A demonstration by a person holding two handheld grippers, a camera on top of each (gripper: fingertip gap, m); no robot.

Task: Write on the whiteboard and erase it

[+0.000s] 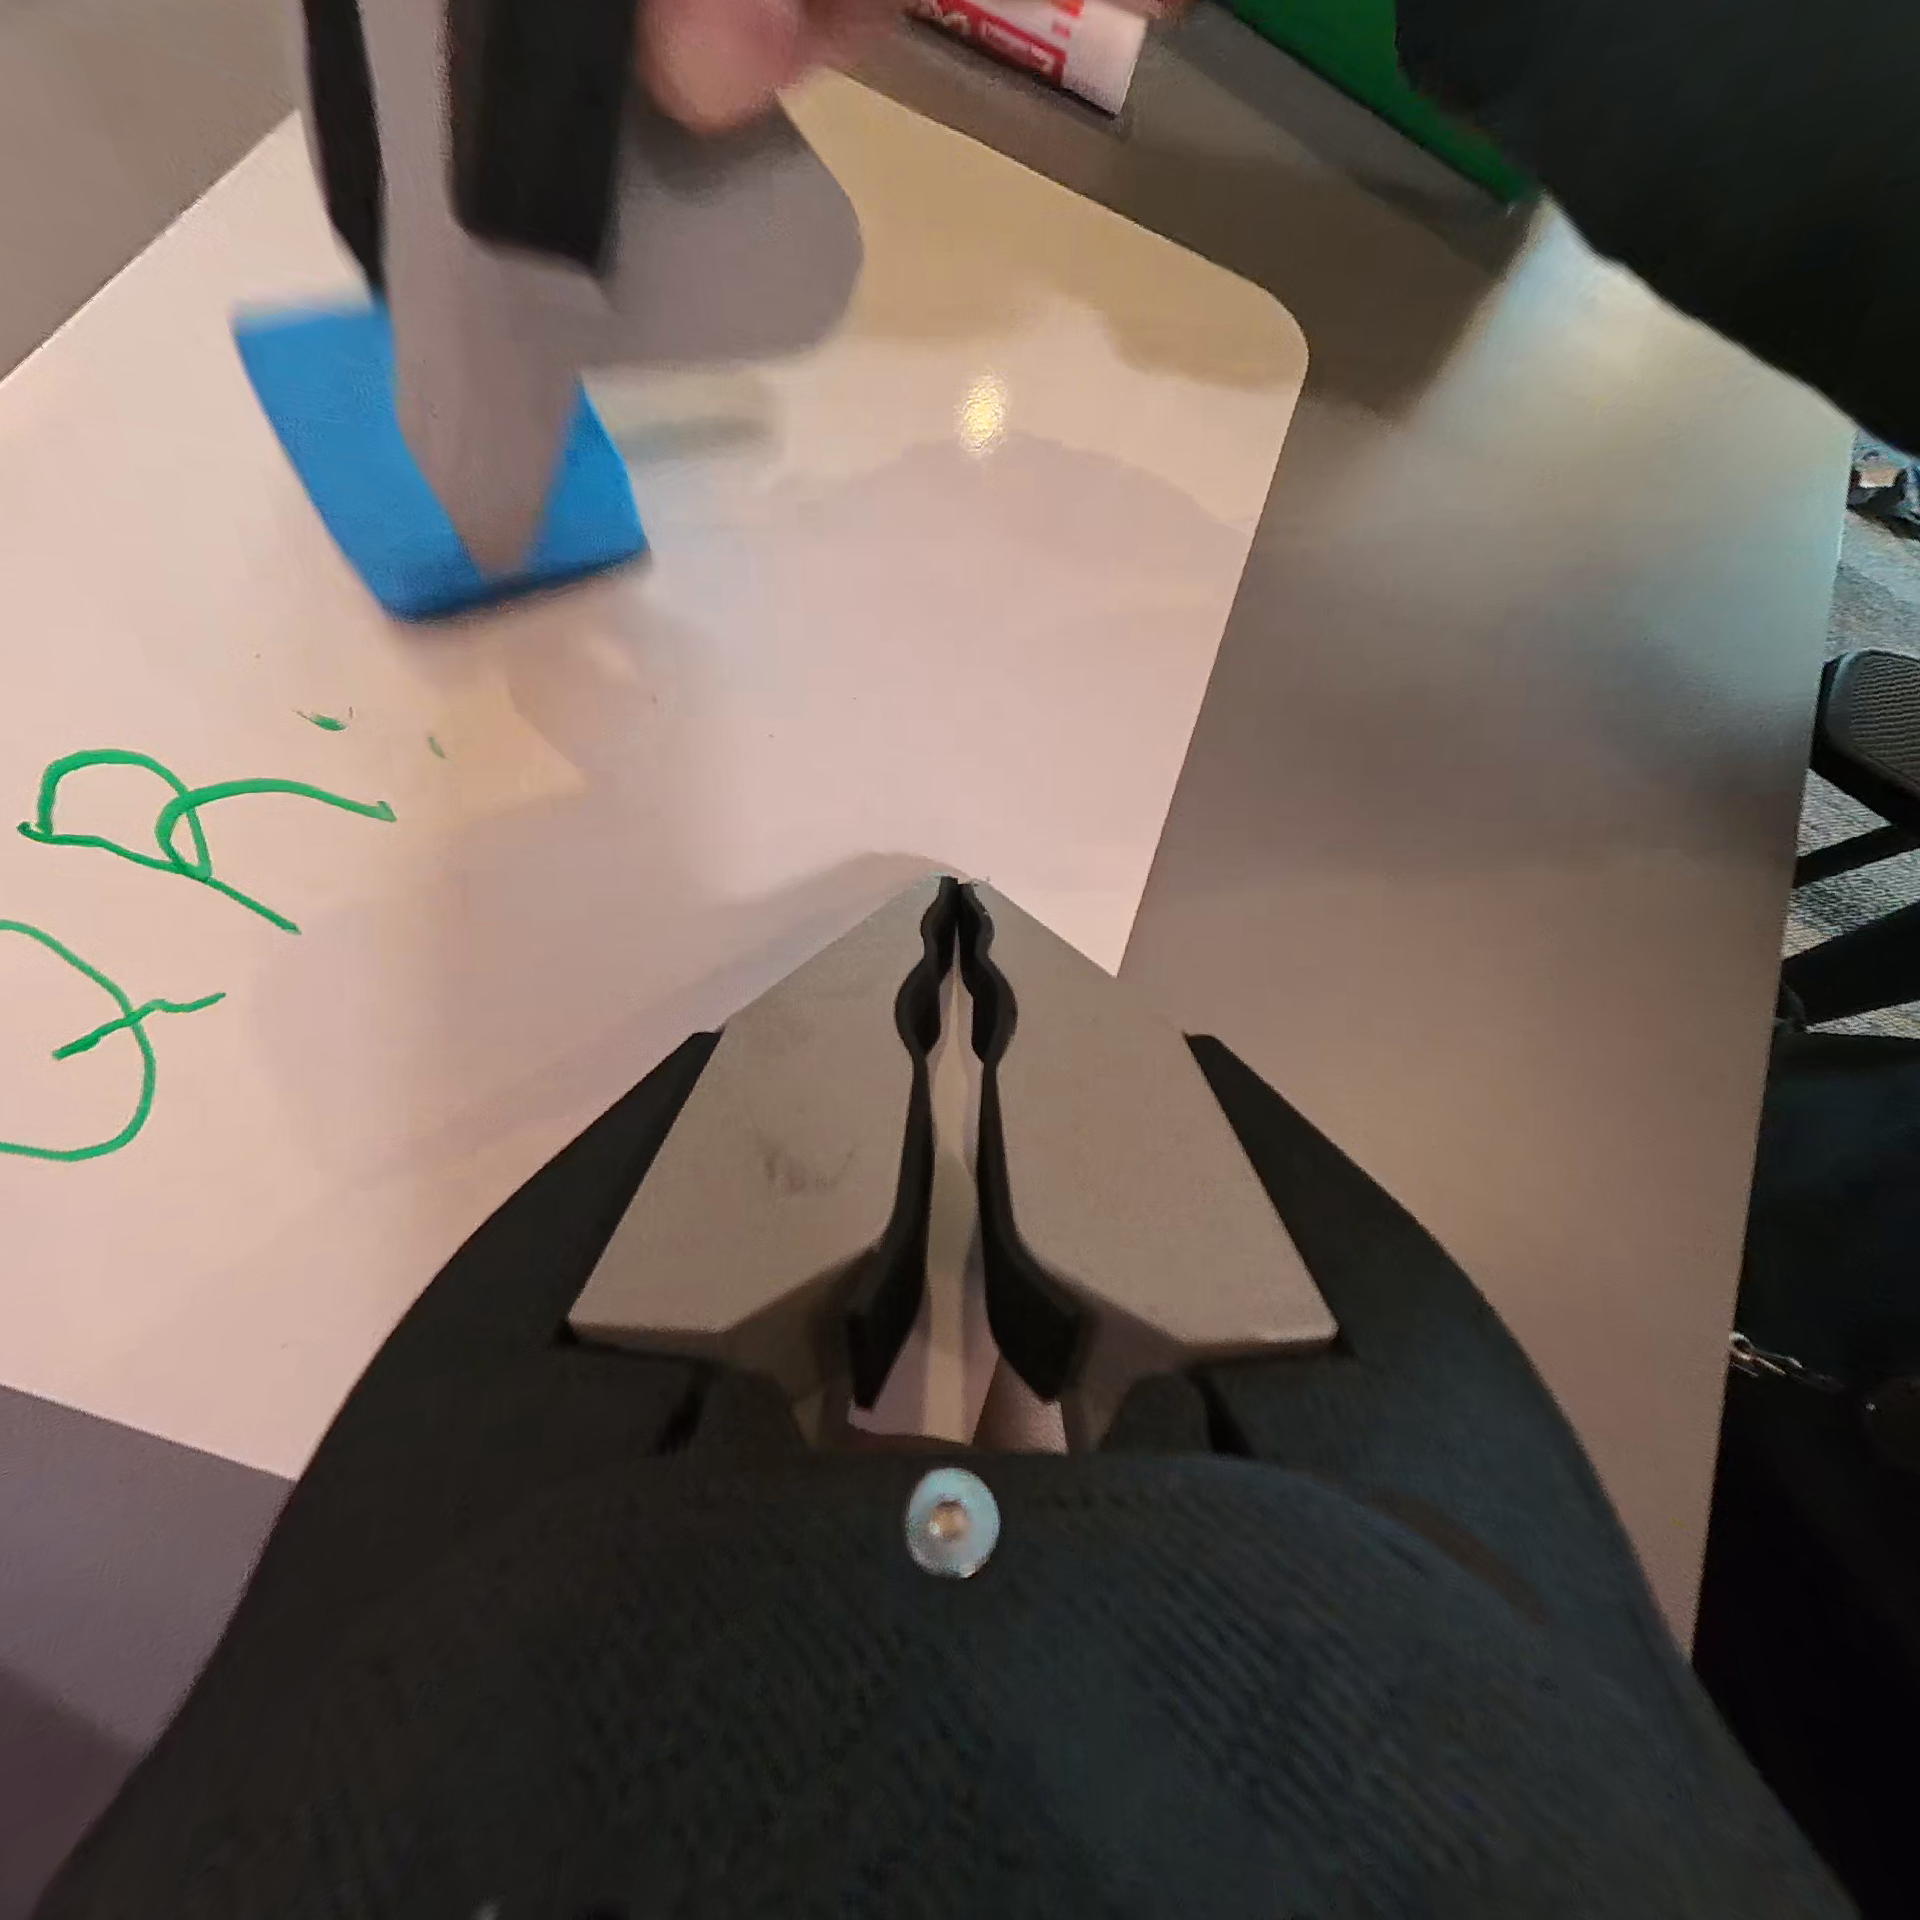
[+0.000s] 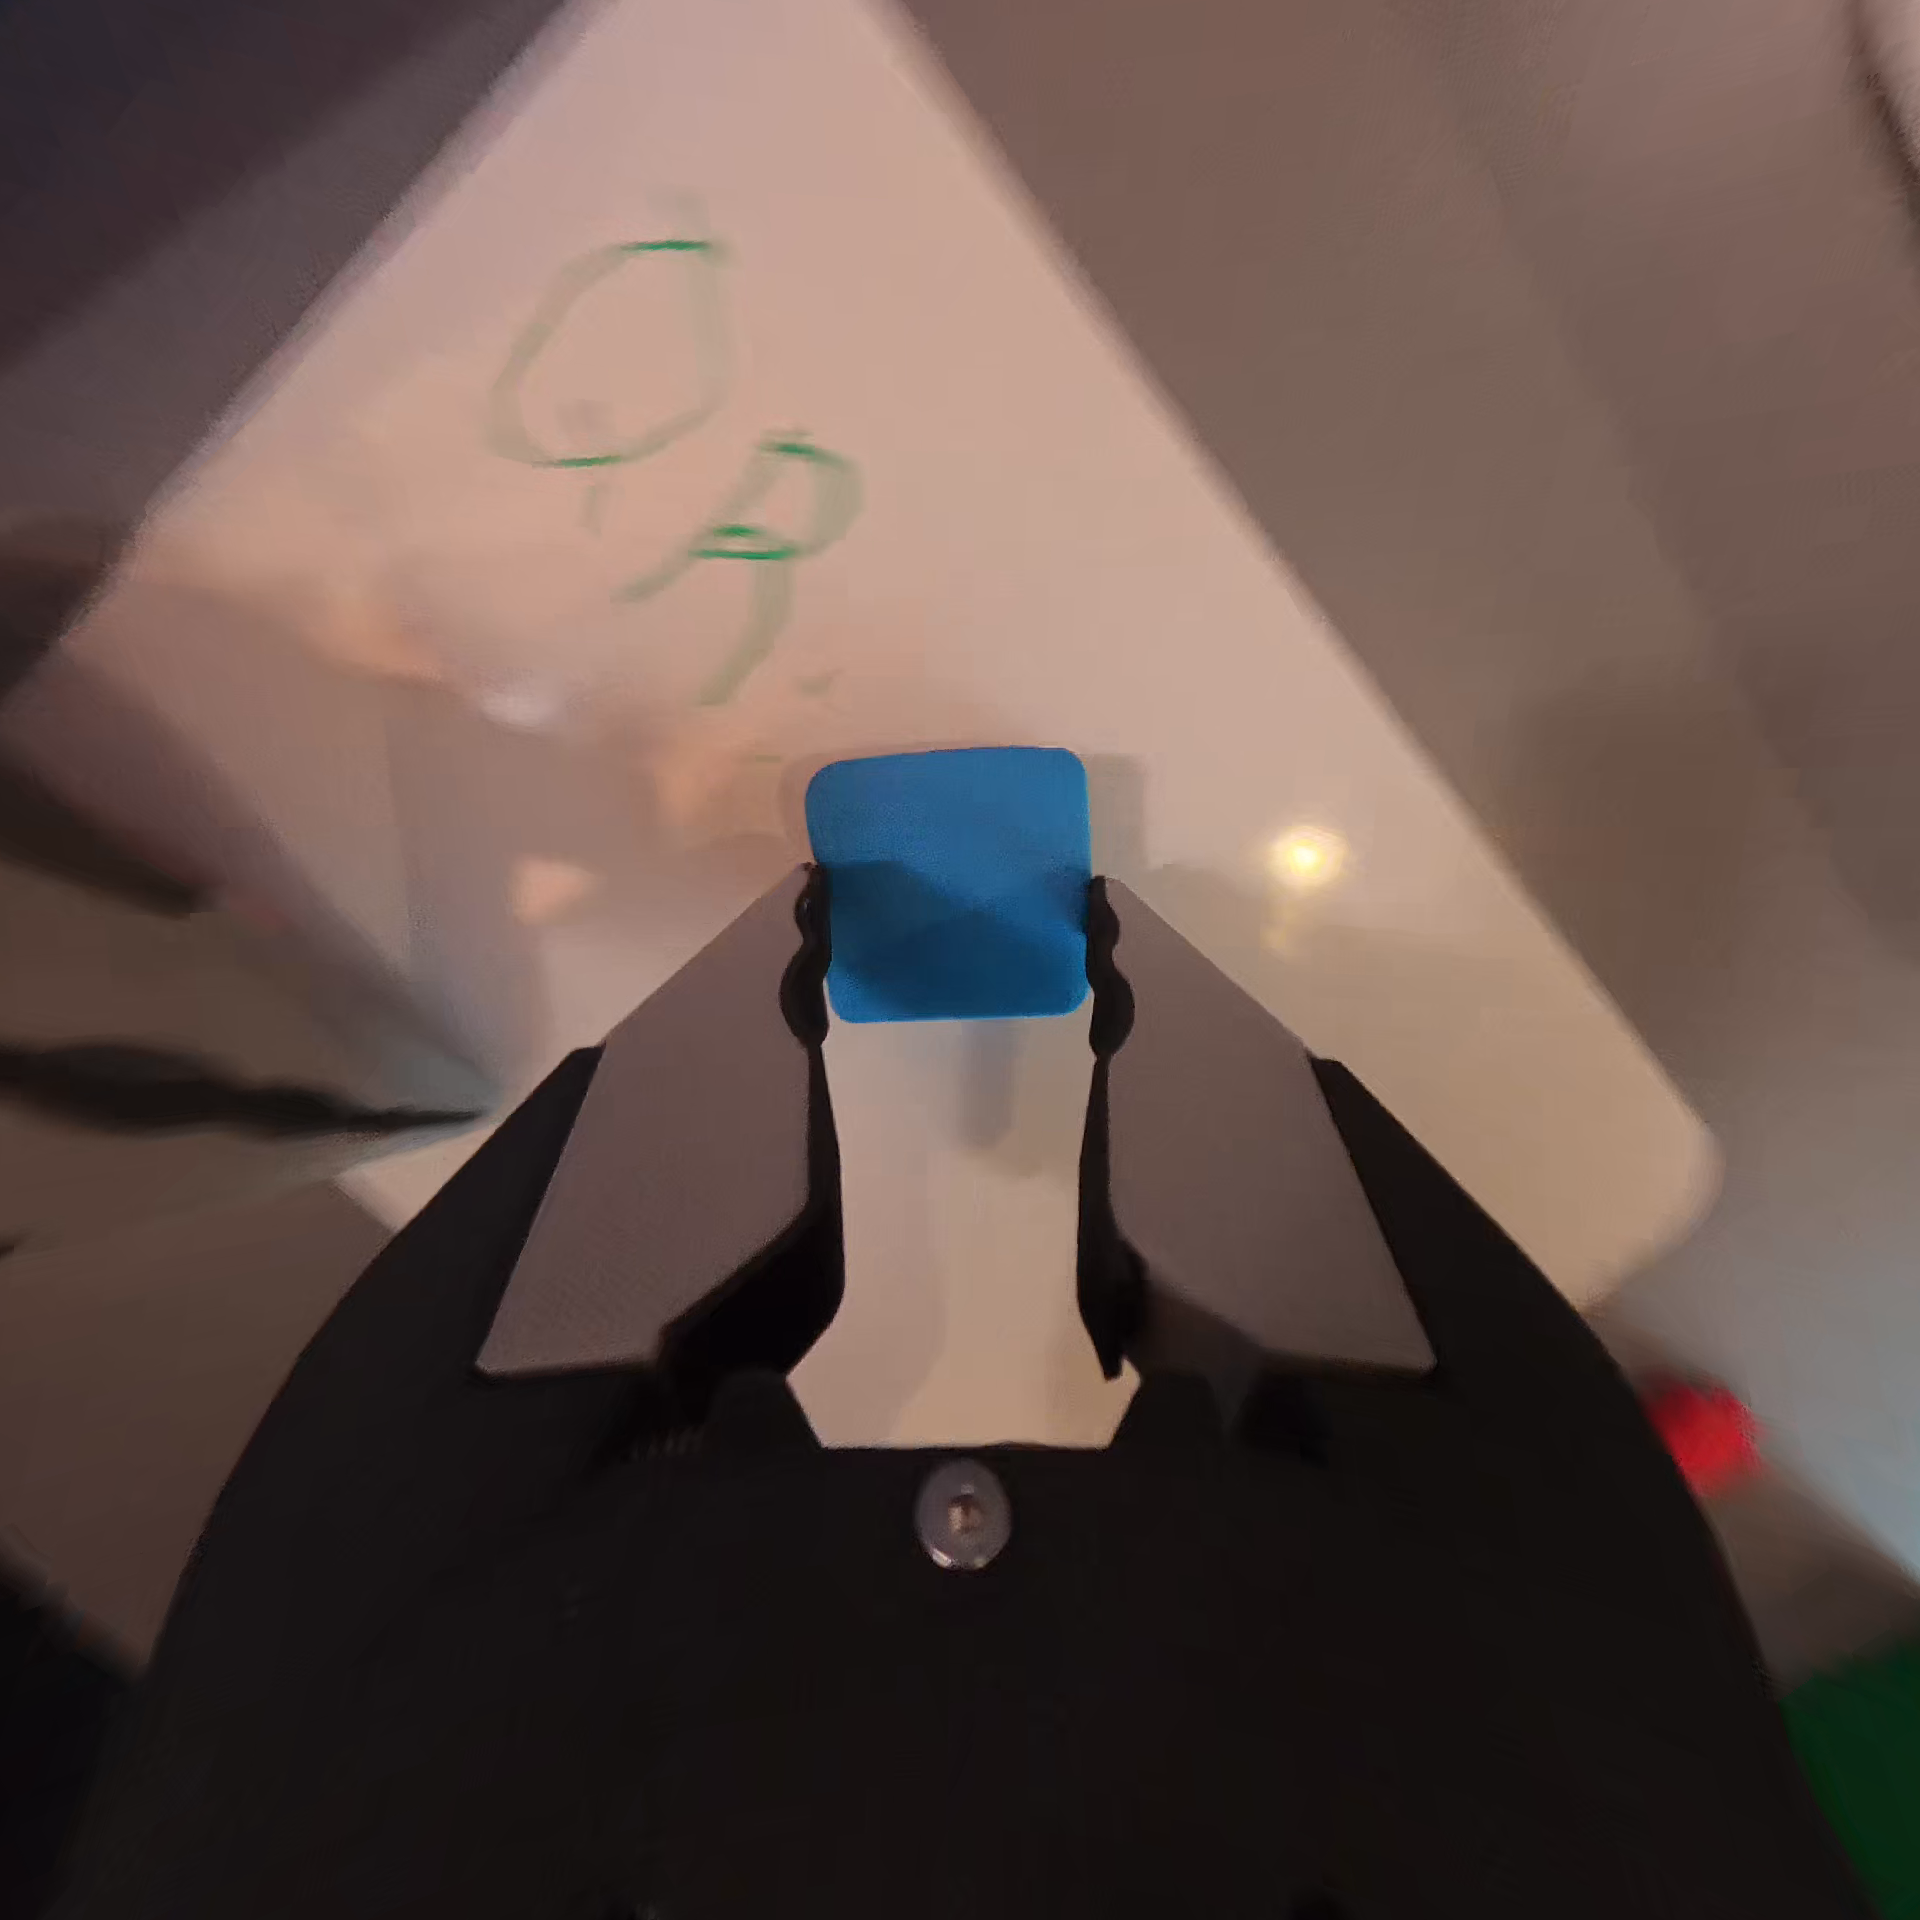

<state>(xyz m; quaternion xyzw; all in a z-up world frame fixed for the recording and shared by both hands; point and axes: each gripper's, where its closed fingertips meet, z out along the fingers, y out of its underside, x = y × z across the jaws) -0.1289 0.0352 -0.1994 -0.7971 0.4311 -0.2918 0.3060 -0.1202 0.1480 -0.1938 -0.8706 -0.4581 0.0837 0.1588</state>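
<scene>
Gripping the blue eraser (image 2: 951, 883) by its two opposite sides, the right gripper (image 2: 954, 935) presses it flat onto the whiteboard (image 1: 935, 644), just beyond the green marks (image 1: 156, 842). Eraser: probably light, soft foam, though blur hinders judgement; hold mid-sides and squeeze gently. Left gripper (image 1: 958, 904): pinched together, empty, near the whiteboard's edge.
</scene>
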